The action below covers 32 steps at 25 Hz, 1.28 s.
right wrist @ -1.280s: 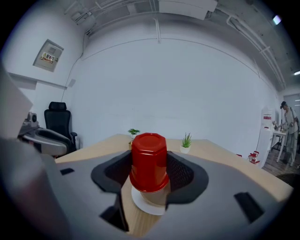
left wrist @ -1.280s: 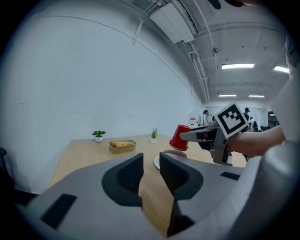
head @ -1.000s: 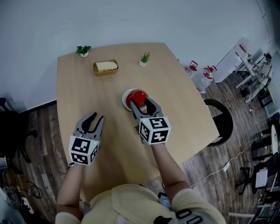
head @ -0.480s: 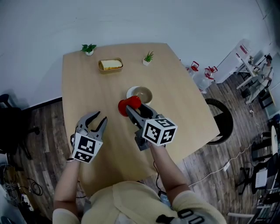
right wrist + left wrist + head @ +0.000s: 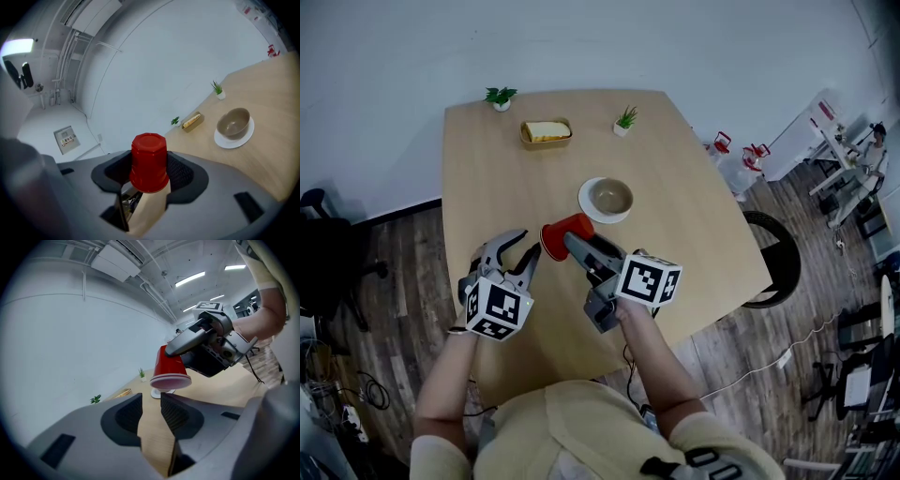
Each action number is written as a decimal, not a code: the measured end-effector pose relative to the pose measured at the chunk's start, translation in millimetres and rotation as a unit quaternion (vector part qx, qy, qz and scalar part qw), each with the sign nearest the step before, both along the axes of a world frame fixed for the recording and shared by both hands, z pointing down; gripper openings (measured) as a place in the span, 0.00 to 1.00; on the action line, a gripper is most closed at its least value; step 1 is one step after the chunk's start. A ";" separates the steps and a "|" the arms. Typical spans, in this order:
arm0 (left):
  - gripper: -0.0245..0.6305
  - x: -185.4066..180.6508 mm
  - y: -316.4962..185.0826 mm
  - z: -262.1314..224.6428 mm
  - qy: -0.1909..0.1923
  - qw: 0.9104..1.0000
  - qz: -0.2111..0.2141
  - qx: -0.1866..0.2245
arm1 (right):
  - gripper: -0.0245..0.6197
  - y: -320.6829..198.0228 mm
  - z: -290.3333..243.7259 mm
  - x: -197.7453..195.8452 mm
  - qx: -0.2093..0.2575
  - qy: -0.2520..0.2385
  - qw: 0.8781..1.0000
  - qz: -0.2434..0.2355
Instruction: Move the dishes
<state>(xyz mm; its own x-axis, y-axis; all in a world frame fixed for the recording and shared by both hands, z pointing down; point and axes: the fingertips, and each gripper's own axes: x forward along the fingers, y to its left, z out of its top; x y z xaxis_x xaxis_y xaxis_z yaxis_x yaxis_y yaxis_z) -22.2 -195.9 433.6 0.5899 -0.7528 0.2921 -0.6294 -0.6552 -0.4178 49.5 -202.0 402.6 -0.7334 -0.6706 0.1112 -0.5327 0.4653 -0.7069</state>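
A: What do the right fingers have?
B: My right gripper [image 5: 149,165] is clamped on the red cup [image 5: 148,154], base pointing away from the fingers, clear of the counter [image 5: 506,169].
A: And the left?
B: My left gripper [image 5: 151,401] holds nothing; its fingers have just been opening and stand a narrow gap apart. The cup's mouth hangs just ahead of their tips.
A: The dishes?
B: The bowl [image 5: 610,197] sits on its white plate [image 5: 589,212], on the counter beyond the right fingers, apart from them.
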 end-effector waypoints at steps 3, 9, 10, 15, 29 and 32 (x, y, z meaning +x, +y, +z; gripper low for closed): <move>0.20 1.7 5.0 -4.5 0.021 1.000 0.004 0.004 | 0.41 11.3 0.6 -9.0 -0.020 -0.035 0.999 -0.017; 0.20 -0.2 12.8 -15.8 0.040 0.999 0.004 0.017 | 0.41 27.3 1.7 -20.1 -0.048 -0.095 0.993 -0.051; 0.20 -0.9 14.4 -17.0 0.043 0.999 0.003 0.019 | 0.41 29.5 3.6 -20.1 -0.056 -0.104 0.992 -0.053; 0.20 -2.8 25.2 -17.0 0.041 0.999 0.016 0.021 | 0.41 40.2 8.0 -29.3 -0.088 -0.165 0.980 -0.067; 0.13 -14.7 40.9 -30.3 0.124 0.990 0.059 -0.021 | 0.41 55.5 20.8 -39.3 -0.158 -0.328 0.929 -0.071; 0.12 -18.2 43.4 -32.2 0.125 0.989 0.077 -0.030 | 0.41 58.4 20.0 -42.8 -0.150 -0.323 0.931 -0.081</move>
<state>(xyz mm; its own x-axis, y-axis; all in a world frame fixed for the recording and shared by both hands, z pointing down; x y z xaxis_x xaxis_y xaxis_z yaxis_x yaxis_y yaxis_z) -40.4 -152.4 401.4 0.7557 -0.6342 0.1634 -0.5988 -0.7702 -0.2197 6.7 -143.6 422.6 -0.8010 -0.5556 -0.2232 0.1081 0.2324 -0.9666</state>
